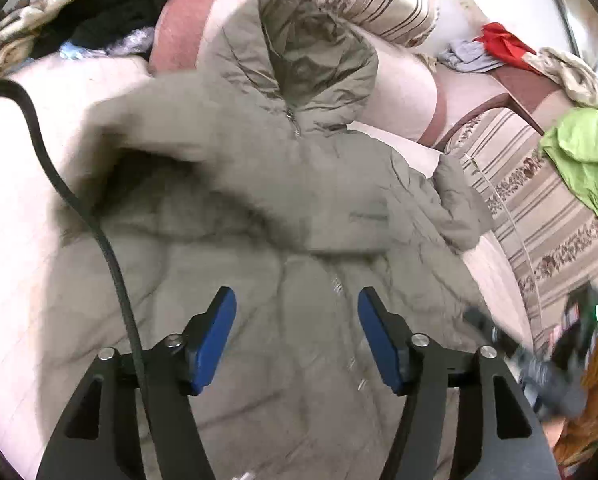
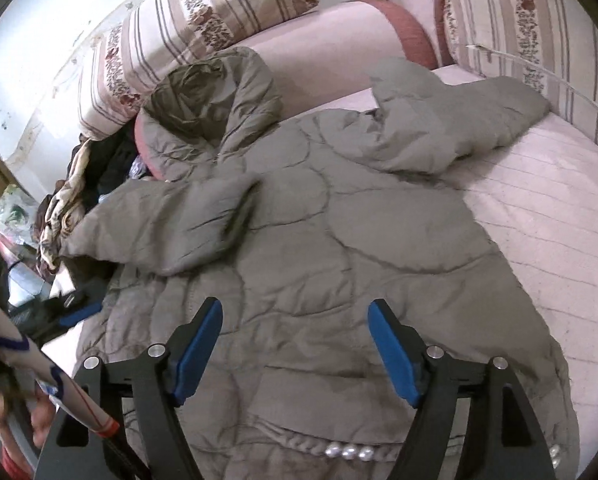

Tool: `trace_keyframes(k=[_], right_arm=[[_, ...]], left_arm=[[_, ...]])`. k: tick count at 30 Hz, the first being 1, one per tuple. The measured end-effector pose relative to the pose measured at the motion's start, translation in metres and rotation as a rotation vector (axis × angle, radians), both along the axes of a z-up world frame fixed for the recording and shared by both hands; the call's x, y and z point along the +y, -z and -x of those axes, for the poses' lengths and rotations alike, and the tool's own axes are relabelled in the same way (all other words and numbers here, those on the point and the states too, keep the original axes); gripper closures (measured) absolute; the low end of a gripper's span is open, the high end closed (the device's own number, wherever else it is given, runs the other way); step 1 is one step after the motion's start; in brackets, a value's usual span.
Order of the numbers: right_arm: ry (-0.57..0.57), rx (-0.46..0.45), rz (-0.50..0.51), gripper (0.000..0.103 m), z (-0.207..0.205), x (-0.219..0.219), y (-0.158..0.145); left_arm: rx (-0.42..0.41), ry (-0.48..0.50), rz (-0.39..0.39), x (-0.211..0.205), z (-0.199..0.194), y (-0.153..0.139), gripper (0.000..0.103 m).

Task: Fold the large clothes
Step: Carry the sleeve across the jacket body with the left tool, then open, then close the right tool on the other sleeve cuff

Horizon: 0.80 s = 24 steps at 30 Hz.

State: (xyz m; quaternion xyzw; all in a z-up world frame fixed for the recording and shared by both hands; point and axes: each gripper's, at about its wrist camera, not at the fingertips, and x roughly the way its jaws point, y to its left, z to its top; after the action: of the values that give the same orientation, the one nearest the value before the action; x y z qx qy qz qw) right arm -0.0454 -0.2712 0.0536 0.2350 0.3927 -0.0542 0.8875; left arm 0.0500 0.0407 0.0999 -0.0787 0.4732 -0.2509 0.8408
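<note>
Your right gripper [image 2: 295,346] and left gripper [image 1: 297,340], both spread empty, hover over the hooded puffer jacket [image 2: 319,232]; hood [image 2: 211,96] lies straight ahead.

Jacket sleeve [image 1: 171,128] motion-blurred; hem cut off

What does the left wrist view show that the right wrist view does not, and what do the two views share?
Only the left wrist view shows the red cloth, the green cloth and a black cable. Only the right wrist view shows the pearl trim on the coat and the right sleeve spread out. Both share the grey hooded coat on the pink sofa, with each gripper open above it.
</note>
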Motion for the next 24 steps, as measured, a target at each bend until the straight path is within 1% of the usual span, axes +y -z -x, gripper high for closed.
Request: trace_keyframes(k=[3, 5, 7, 8, 10, 12, 14, 15, 16, 17, 18, 19, 20, 23, 24], right_arm=[[-0.01, 0.026, -0.037, 0.022, -0.016, 0.002, -0.003], [-0.012, 0.038, -0.042, 0.022, -0.032, 0.003, -0.004], [-0.014, 0.087, -0.014, 0.022, -0.061, 0.005, 0.001], [-0.012, 0.117, 0.001, 0.022, -0.077, 0.005, 0.006], [0.017, 0.168, 0.017, 0.022, -0.103, 0.005, 0.017], [0.038, 0.213, 0.029, 0.022, -0.126, 0.006, 0.026], [0.052, 0.255, 0.02, 0.023, -0.149, 0.007, 0.037], [0.053, 0.265, 0.018, 0.032, -0.155, 0.008, 0.038], [0.047, 0.269, 0.016, 0.056, -0.163, 0.01, 0.038], [0.037, 0.282, 0.024, 0.061, -0.17, 0.013, 0.036], [0.033, 0.28, 0.039, 0.072, -0.174, 0.014, 0.033], [0.032, 0.274, 0.055, 0.08, -0.177, 0.014, 0.029], [0.036, 0.279, 0.069, 0.081, -0.181, 0.012, 0.026], [0.123, 0.326, 0.19, 0.082, -0.186, -0.001, 0.022], [0.151, 0.345, 0.211, 0.083, -0.187, -0.008, 0.026]], left_arm=[[-0.069, -0.079, -0.102, 0.032, 0.015, 0.0, 0.036], [-0.079, -0.156, -0.171, 0.058, 0.012, 0.008, 0.036], [-0.065, -0.243, -0.231, 0.083, 0.001, 0.016, 0.036], [-0.052, -0.276, -0.238, 0.094, -0.004, 0.019, 0.036], [-0.031, -0.318, -0.207, 0.115, -0.016, 0.022, 0.036], [-0.014, -0.349, -0.19, 0.129, -0.025, 0.023, 0.036], [-0.003, -0.381, -0.176, 0.137, -0.035, 0.023, 0.036], [0.003, -0.394, -0.169, 0.14, -0.038, 0.023, 0.036], [0.01, -0.403, -0.159, 0.143, -0.04, 0.024, 0.036], [0.018, -0.408, -0.151, 0.144, -0.043, 0.025, 0.036], [0.026, -0.412, -0.146, 0.145, -0.044, 0.026, 0.036], [0.031, -0.415, -0.151, 0.143, -0.045, 0.028, 0.036], [0.035, -0.418, -0.163, 0.142, -0.045, 0.029, 0.036], [0.048, -0.418, -0.193, 0.137, -0.048, 0.035, 0.036], [0.051, -0.413, -0.195, 0.135, -0.048, 0.035, 0.036]])
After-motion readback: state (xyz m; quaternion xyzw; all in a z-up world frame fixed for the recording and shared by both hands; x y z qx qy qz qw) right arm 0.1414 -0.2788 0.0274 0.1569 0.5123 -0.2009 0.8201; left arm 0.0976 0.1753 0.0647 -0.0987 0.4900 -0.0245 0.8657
